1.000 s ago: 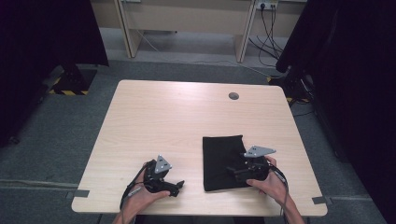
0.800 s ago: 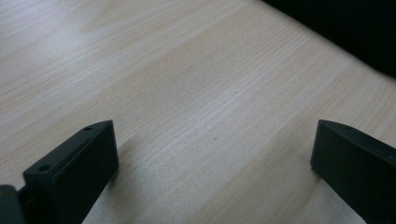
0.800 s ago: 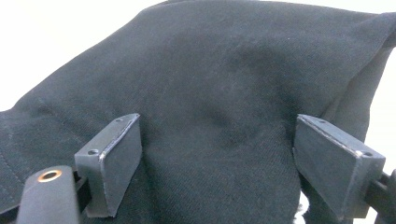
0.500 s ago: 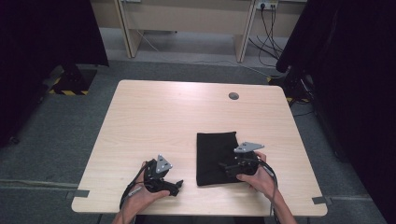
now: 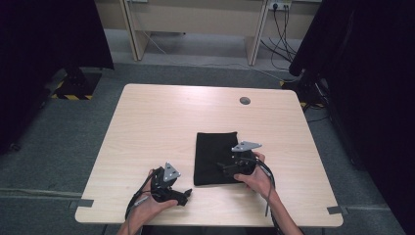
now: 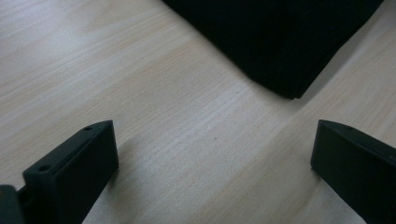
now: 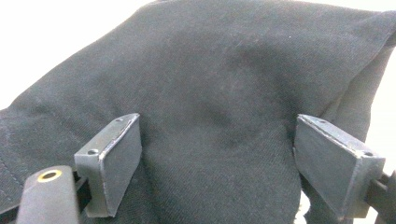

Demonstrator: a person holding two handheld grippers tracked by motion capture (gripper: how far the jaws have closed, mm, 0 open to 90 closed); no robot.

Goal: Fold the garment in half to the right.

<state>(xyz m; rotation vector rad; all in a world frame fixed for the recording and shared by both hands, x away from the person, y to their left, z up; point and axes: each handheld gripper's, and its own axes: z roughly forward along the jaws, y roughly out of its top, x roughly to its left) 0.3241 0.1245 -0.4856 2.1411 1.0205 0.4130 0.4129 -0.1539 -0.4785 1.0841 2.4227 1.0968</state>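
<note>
Cloth, black and folded into a rectangle, lies flat on the table, right of centre and toward the person's edge. Over its near right part sits the right gripper, held in the right hand, with the grey plate on top. In the right gripper view the cloth spreads across the frame between the two jaws, which stand wide apart with fabric bulging up between them; they have not closed on it. The left gripper rests low at the near edge of the table, left of the cloth and apart from it, held in the left hand. In the left gripper view its jaws are spread wide over bare wood, and a corner of the cloth lies ahead of them, untouched. A round grommet sits near the far edge.
</note>
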